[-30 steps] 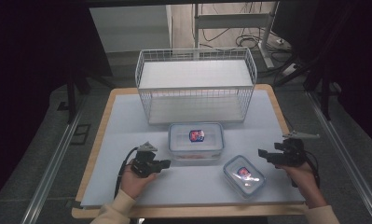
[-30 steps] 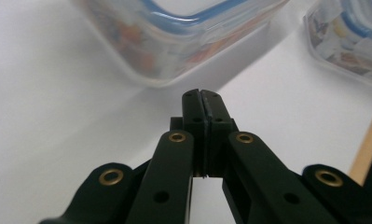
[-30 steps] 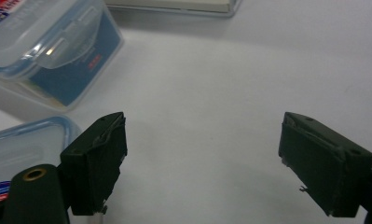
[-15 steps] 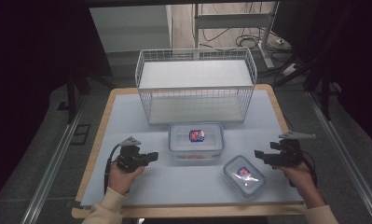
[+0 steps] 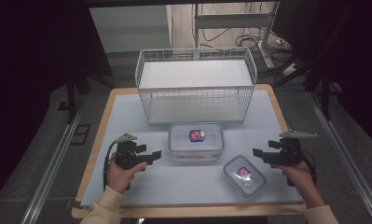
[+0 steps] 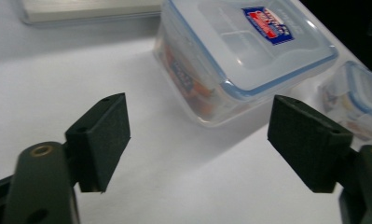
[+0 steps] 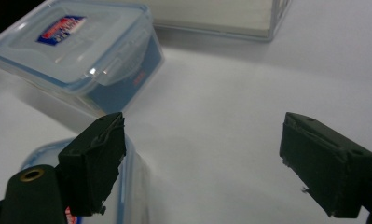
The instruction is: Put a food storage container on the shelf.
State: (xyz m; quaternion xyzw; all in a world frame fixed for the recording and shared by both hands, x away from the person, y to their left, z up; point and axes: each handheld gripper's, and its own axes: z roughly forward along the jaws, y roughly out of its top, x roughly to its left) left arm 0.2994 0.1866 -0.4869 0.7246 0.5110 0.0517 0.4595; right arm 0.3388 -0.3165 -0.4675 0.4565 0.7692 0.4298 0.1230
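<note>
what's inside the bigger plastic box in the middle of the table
Through the clear side of the bigger box, something orange and red with a dark label shows, low against the wall. The frosted lid with its blue sticker is snapped on, so the rest of the contents stay hidden.

We hold left gripper (image 5: 155,154) low near table's left edge, left hand (image 5: 120,170) wrapped round body, jaws level, pointing right, just opened wide, nothing between. Right gripper (image 5: 258,153) near right edge in right hand (image 5: 298,175), jaws level, pointing left, spread wide, empty. Cream sleeves (image 5: 104,207) enter at near edge.
</note>
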